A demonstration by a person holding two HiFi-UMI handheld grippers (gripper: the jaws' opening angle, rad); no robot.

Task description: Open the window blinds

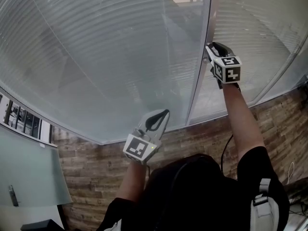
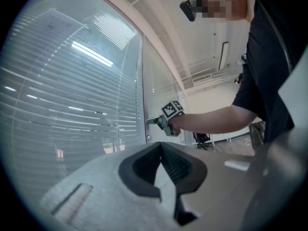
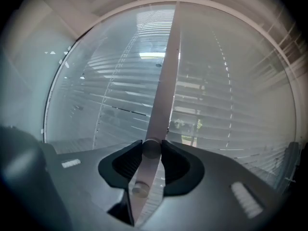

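Observation:
Slatted blinds [image 1: 96, 57] hang behind glass panes, with their slats nearly flat; they also show in the left gripper view [image 2: 72, 95]. A grey upright frame post [image 1: 204, 57] divides the panes. My right gripper [image 1: 211, 49] is held level against this post. In the right gripper view its pads [image 3: 130, 160] close from both sides on a small round knob [image 3: 150, 148] on the post [image 3: 166, 81]. A second small knob [image 3: 139, 189] sits just below. My left gripper [image 1: 163, 113] hovers lower left near the sill, jaws together with nothing in them [image 2: 161, 146].
A brick wall [image 1: 96, 162] runs below the window sill. A pale frosted panel [image 1: 29, 172] stands at the lower left. A thin cable [image 1: 226, 148] hangs by the right arm. The person's dark sleeve and head fill the bottom of the head view.

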